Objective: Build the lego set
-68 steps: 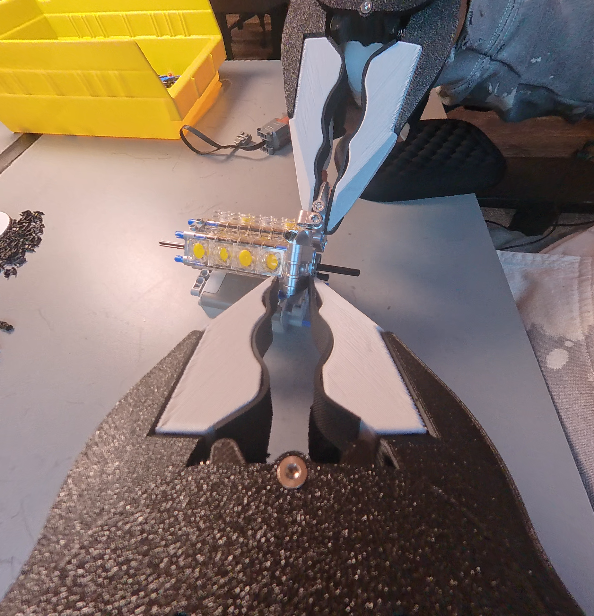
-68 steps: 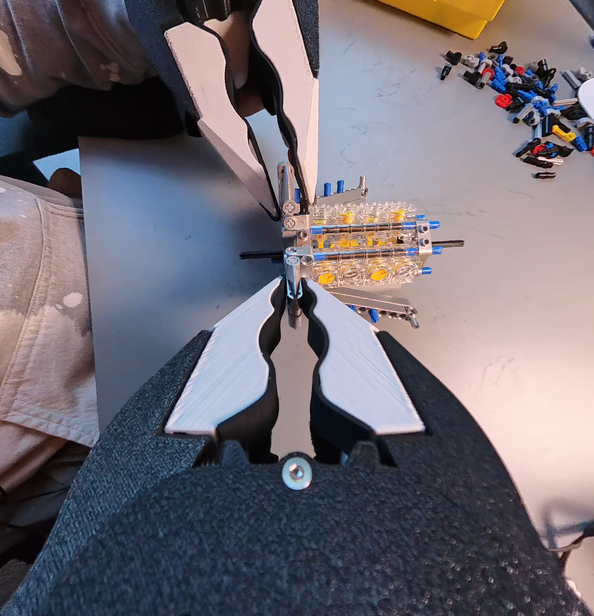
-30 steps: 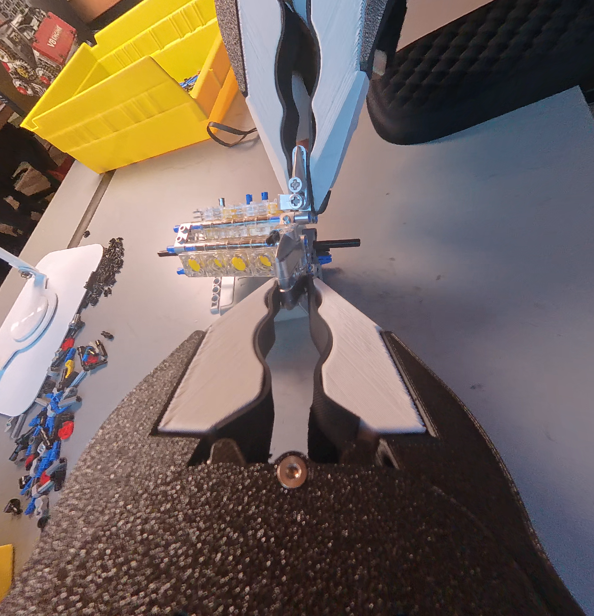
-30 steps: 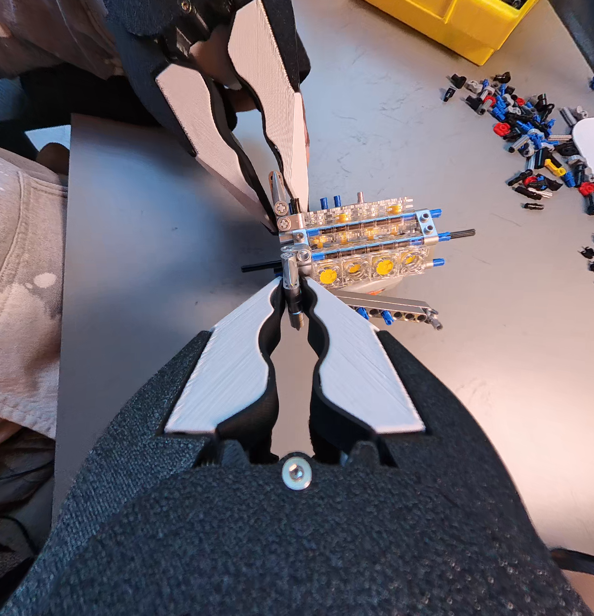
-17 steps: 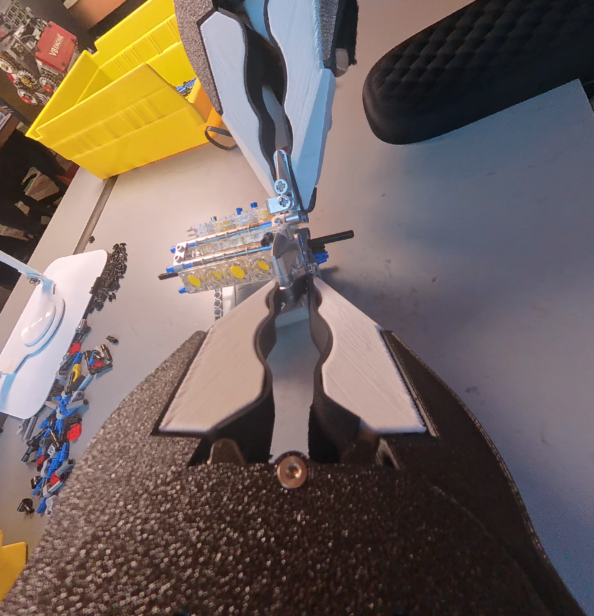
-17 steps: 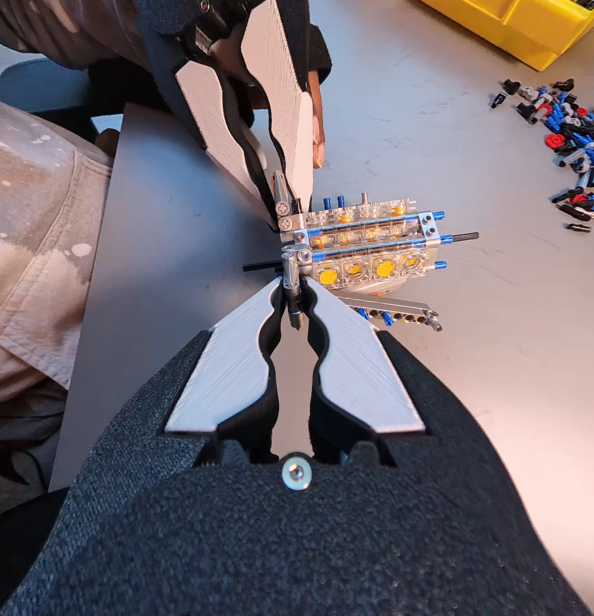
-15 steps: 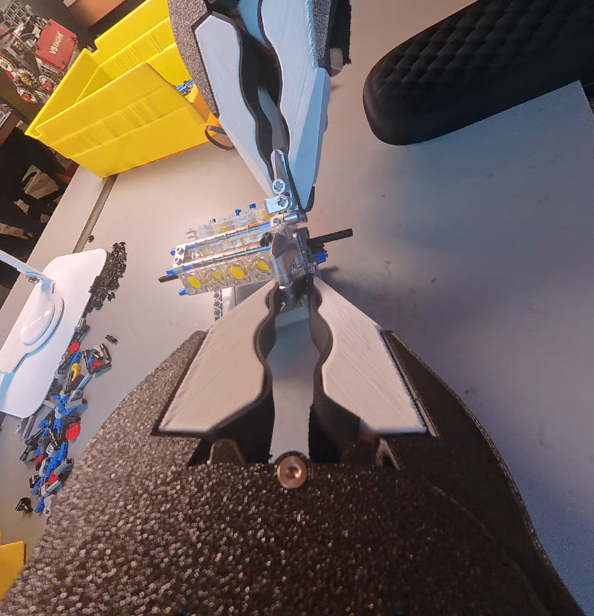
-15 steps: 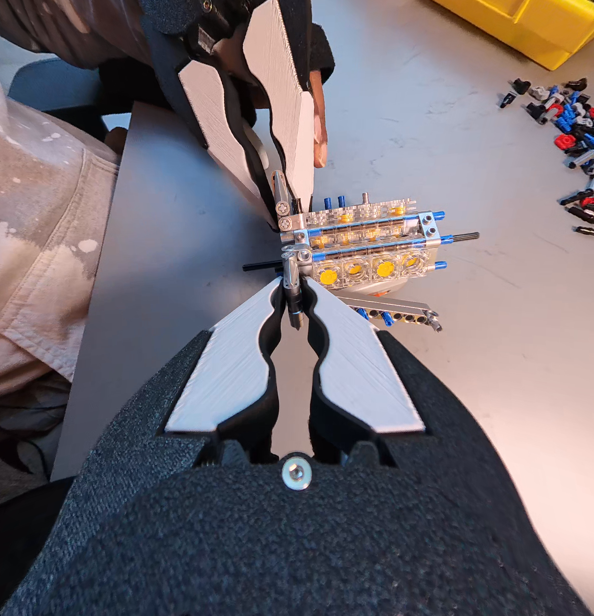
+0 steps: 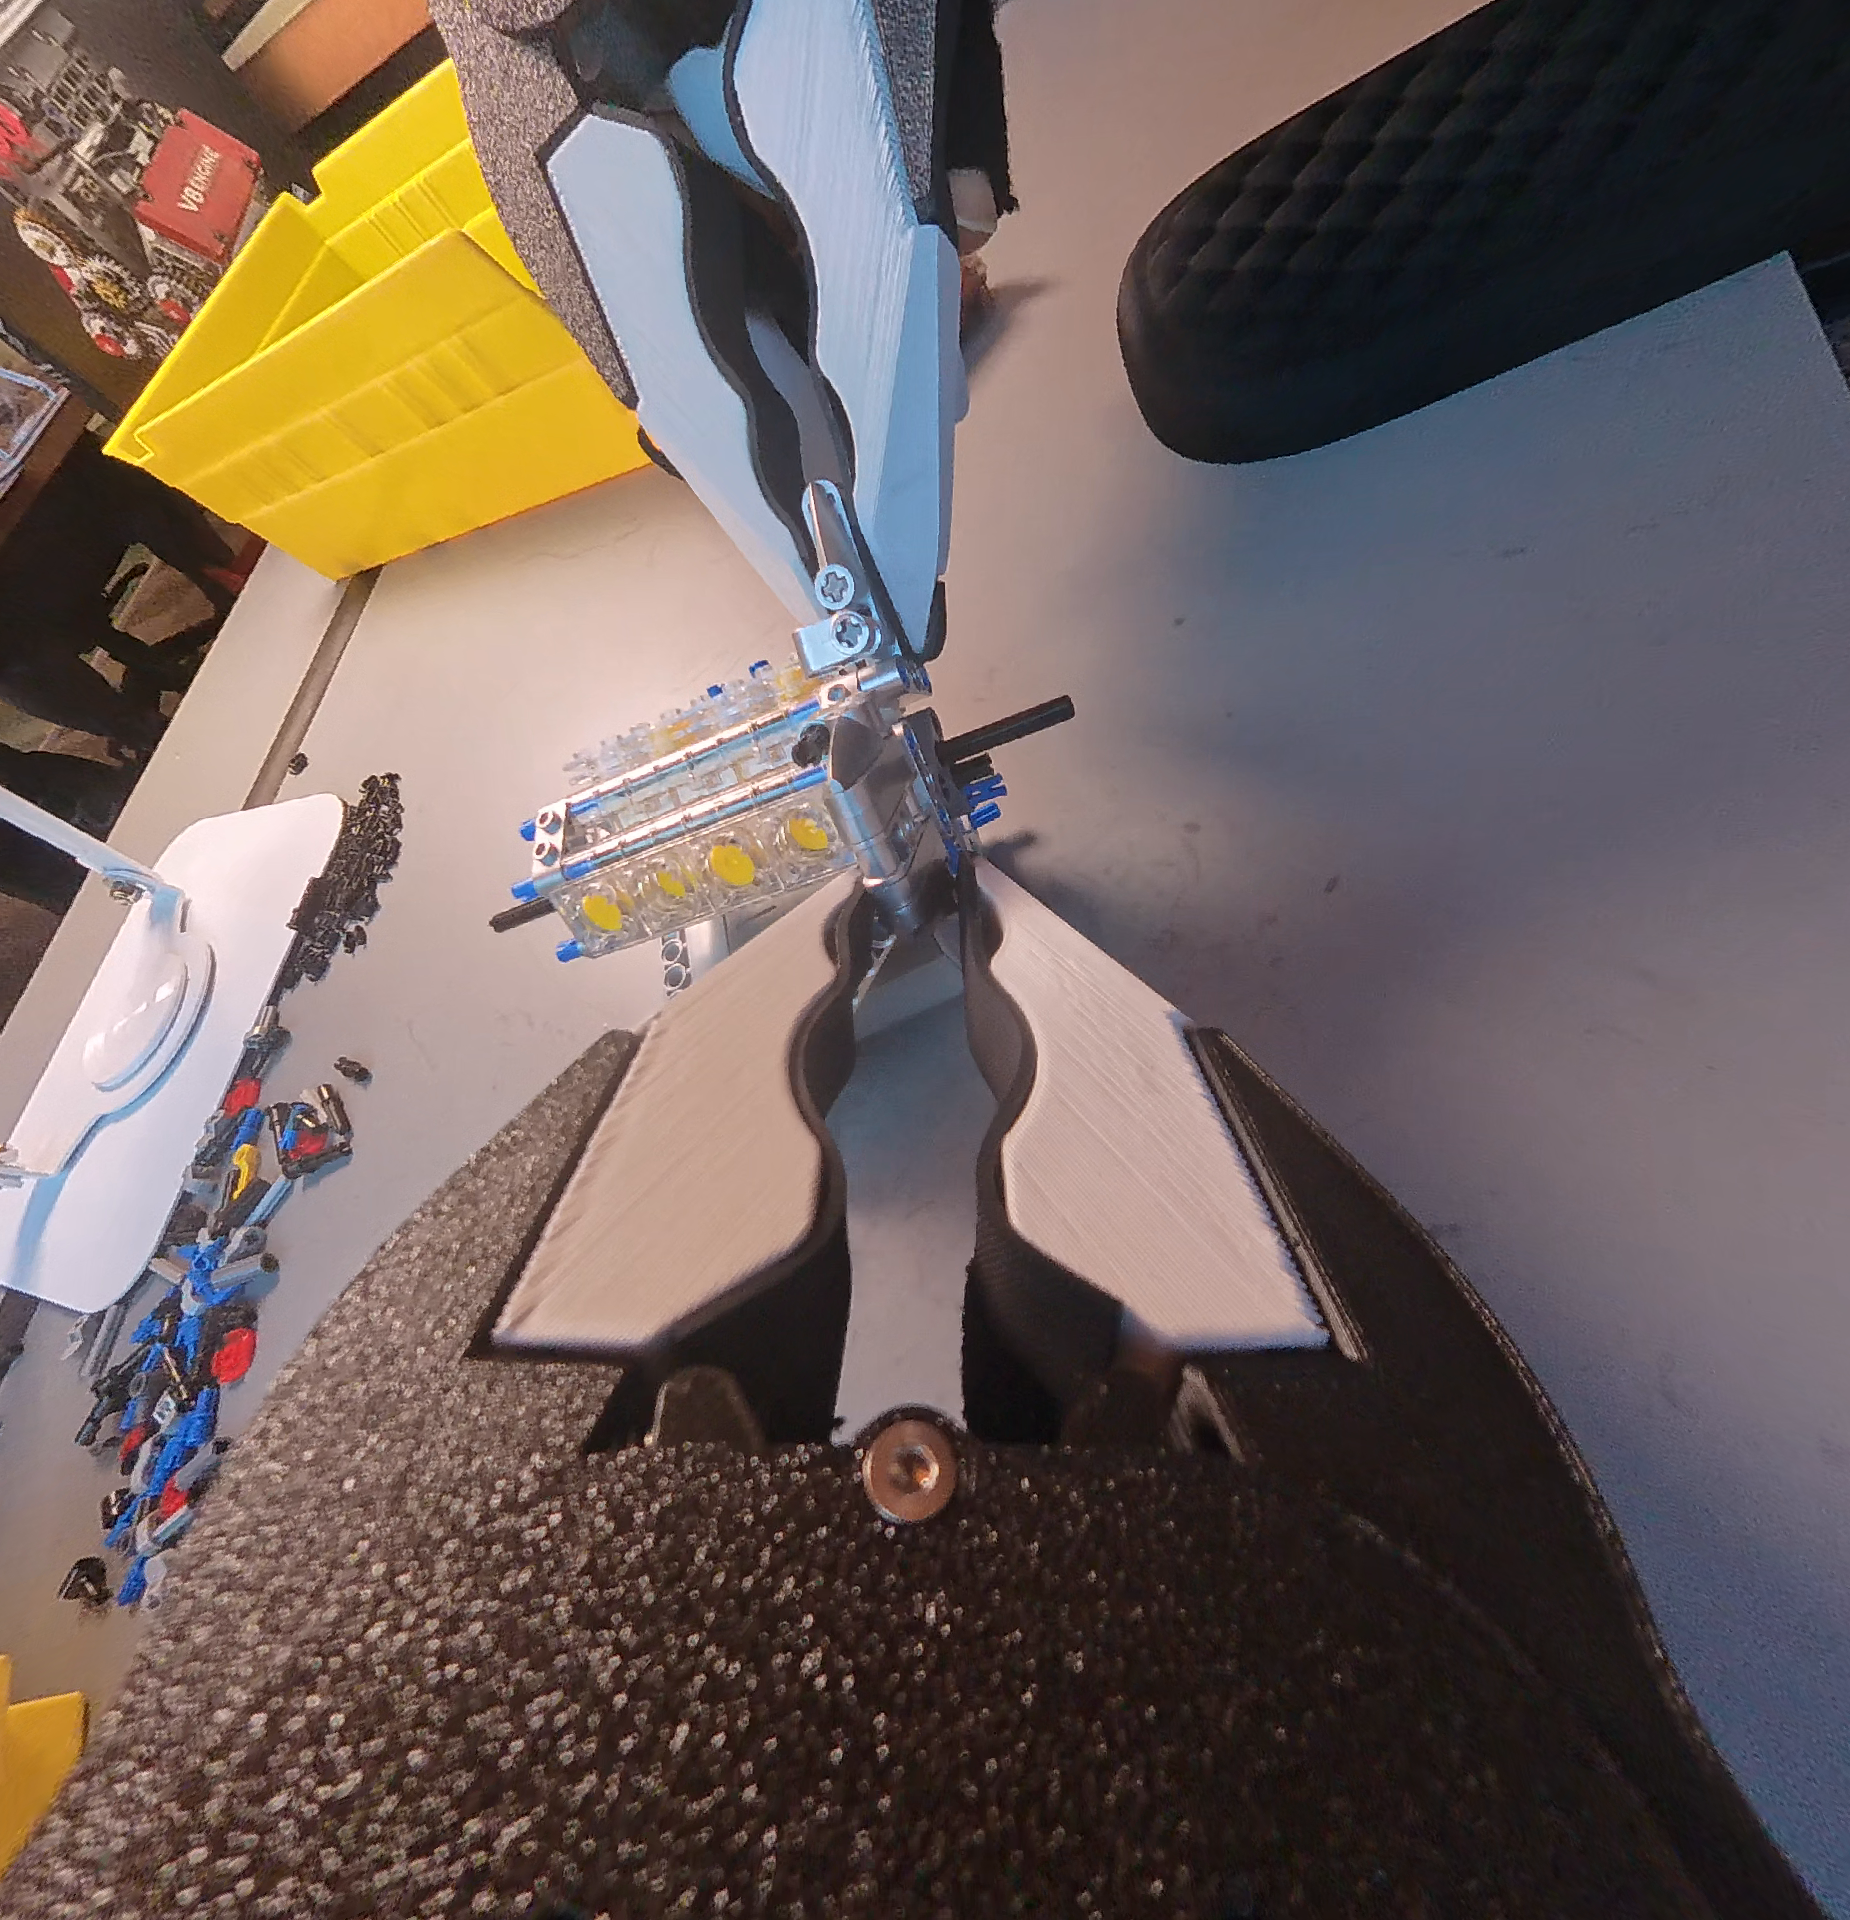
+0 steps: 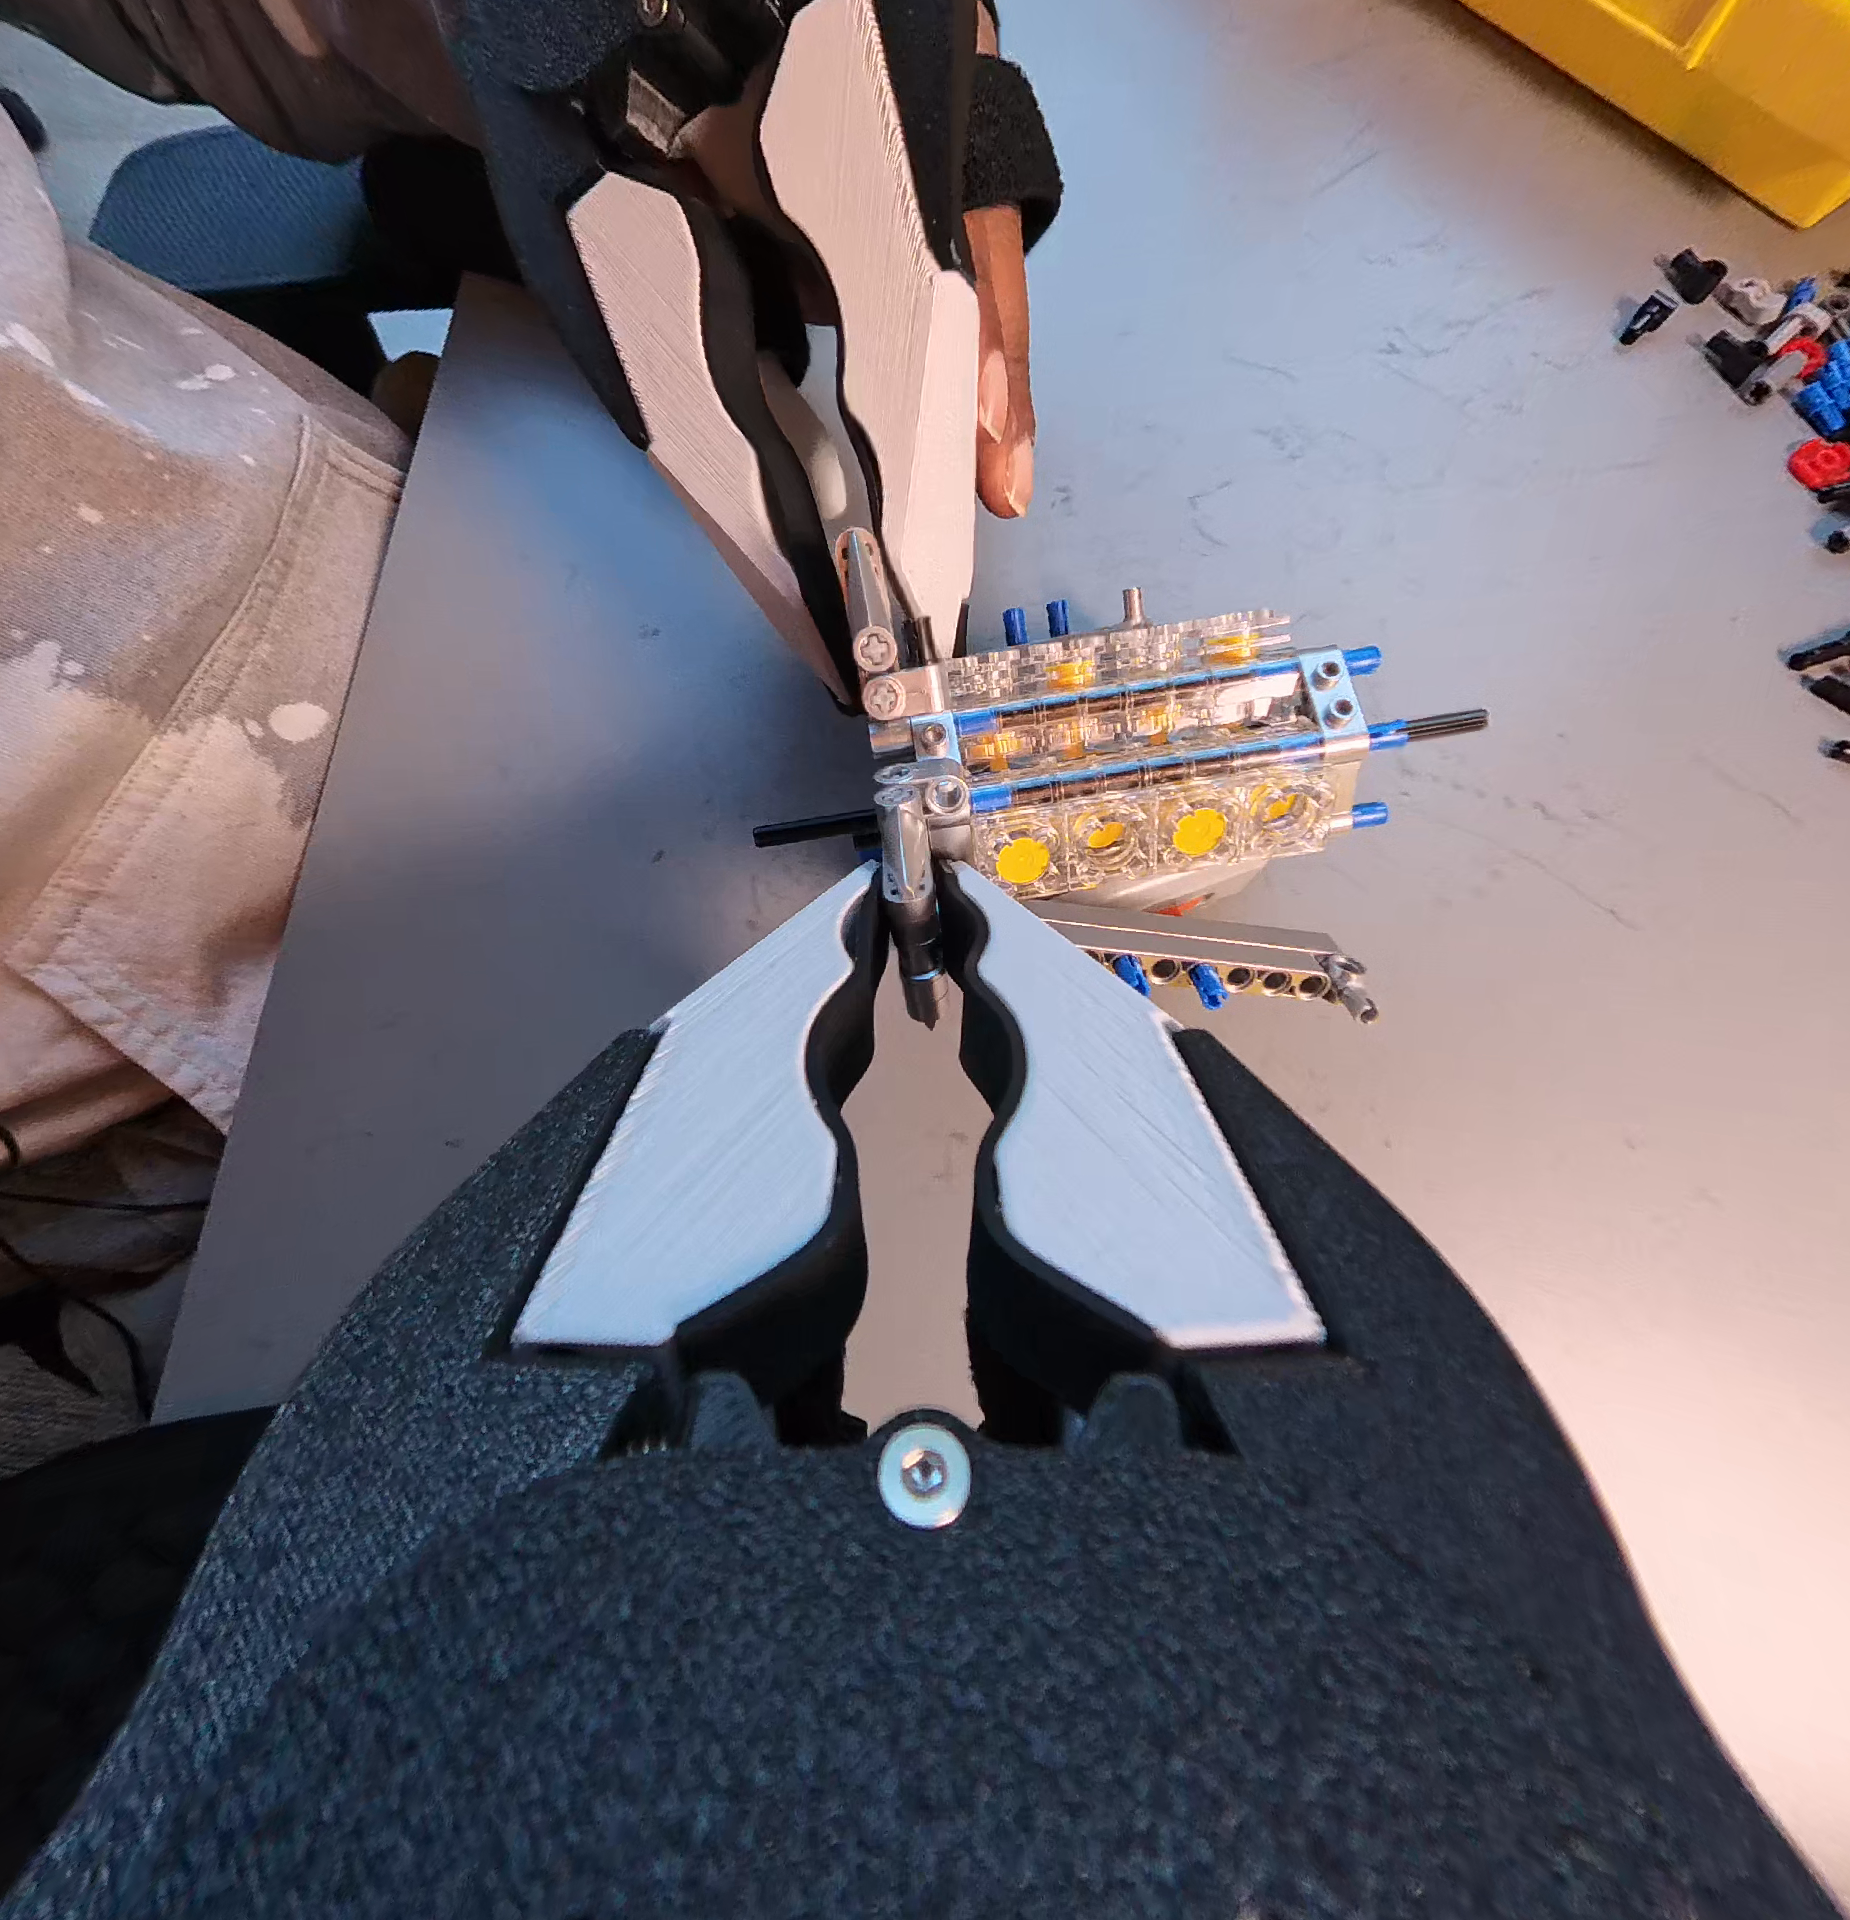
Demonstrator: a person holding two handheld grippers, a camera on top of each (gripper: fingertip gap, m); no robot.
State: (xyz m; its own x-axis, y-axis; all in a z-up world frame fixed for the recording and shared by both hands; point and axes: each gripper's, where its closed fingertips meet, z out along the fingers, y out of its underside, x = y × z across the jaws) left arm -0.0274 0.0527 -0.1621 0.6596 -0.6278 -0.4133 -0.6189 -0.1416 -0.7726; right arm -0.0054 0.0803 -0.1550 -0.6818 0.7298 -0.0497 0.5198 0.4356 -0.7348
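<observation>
Above a grey table point(image 9: 1420, 727), left gripper point(image 9: 905, 914) and right gripper point(image 10: 916, 904), fingers clamped on end links, hold a clear brick-built engine block with yellow pistons point(image 10: 1129, 748) between them

Two close wrist views facing each other, both sharing the brick engine model point(image 9: 713, 842) point(image 10: 1118, 769) on the grey table point(image 9: 1420, 727) point(image 10: 1523, 1039)
</observation>
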